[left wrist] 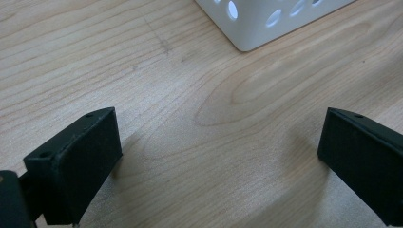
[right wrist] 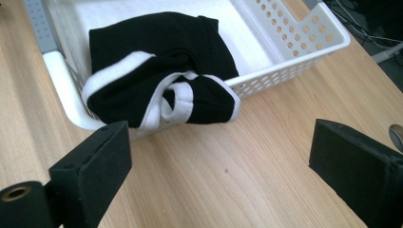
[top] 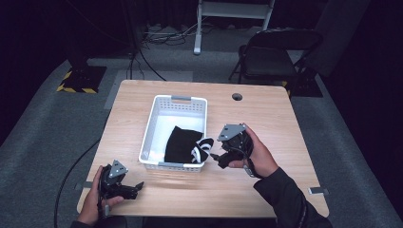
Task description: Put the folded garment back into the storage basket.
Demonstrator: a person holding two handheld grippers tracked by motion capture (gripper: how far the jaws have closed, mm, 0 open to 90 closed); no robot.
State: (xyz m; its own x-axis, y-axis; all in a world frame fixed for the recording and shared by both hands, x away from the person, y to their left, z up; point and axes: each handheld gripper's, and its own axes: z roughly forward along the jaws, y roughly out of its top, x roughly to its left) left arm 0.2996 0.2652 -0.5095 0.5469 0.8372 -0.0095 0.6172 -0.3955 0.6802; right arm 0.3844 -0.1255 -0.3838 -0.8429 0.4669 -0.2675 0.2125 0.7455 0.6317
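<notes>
Centrally on the tabletop [top: 266,118], a white basket [top: 153,122] holds a black-and-white garment [right wrist: 161,76] spilling over its rim. Right gripper [top: 227,149] beside it, left gripper [top: 124,186] lower left, fingers wide, holding nothing.

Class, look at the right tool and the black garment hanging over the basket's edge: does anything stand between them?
Nothing visible does. The right tool is open, facing the black garment draped over the white basket's rim, with bare table between.
</notes>
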